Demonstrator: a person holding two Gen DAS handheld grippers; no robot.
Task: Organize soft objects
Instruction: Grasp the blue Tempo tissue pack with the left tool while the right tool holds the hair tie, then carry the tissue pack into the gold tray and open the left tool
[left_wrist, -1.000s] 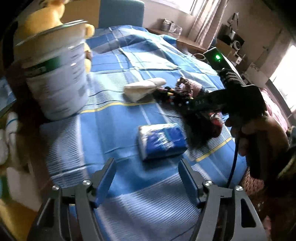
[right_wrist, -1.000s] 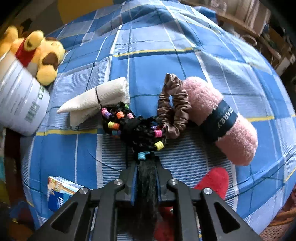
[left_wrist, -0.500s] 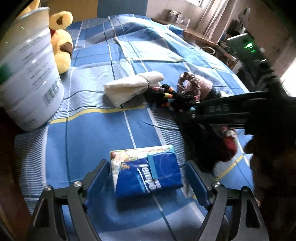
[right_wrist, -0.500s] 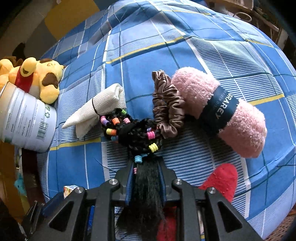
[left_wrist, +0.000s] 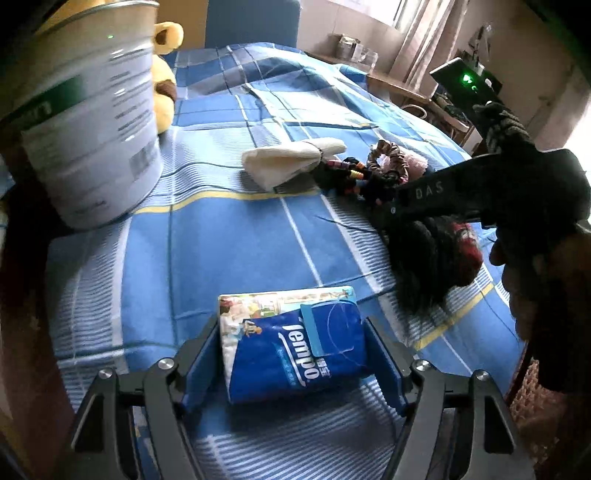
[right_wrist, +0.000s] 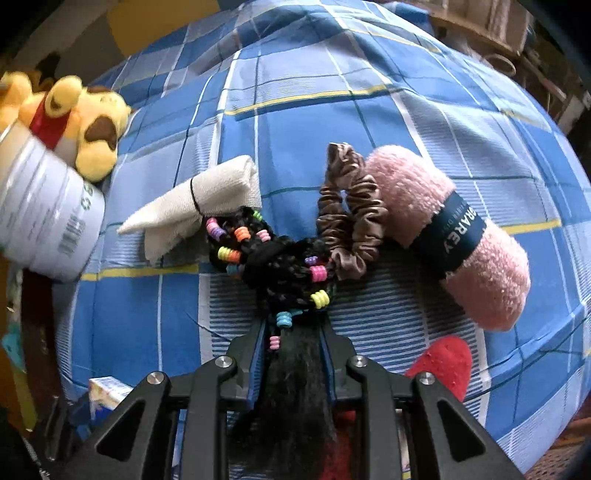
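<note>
A blue Tempo tissue pack (left_wrist: 295, 343) lies flat on the blue checked bedcover (left_wrist: 221, 240). My left gripper (left_wrist: 291, 321) straddles it, its jaws closing, and both pads touch the pack's sides. My right gripper (right_wrist: 293, 326) points steeply down with its jaws opening. The loose tail of a black braided hairpiece (right_wrist: 280, 266) with coloured beads still fills the gap between them. Against the hairpiece lie a brown scrunchie (right_wrist: 351, 218), a pink rolled towel (right_wrist: 443, 229) and a cream rolled cloth (right_wrist: 207, 195). A red soft item (right_wrist: 443, 362) is partly hidden beside the right gripper.
A tall white tub (left_wrist: 92, 129) stands at the left edge of the bed, with a yellow plush toy (right_wrist: 85, 122) behind it. A person's hand (left_wrist: 535, 295) is at the right of the left wrist view. Shelves and curtains stand beyond the bed.
My left gripper has dropped forward, so the tissue pack, once ahead of its tips, now sits between the fingers. The right jaws have spread slightly around the hair tail.
</note>
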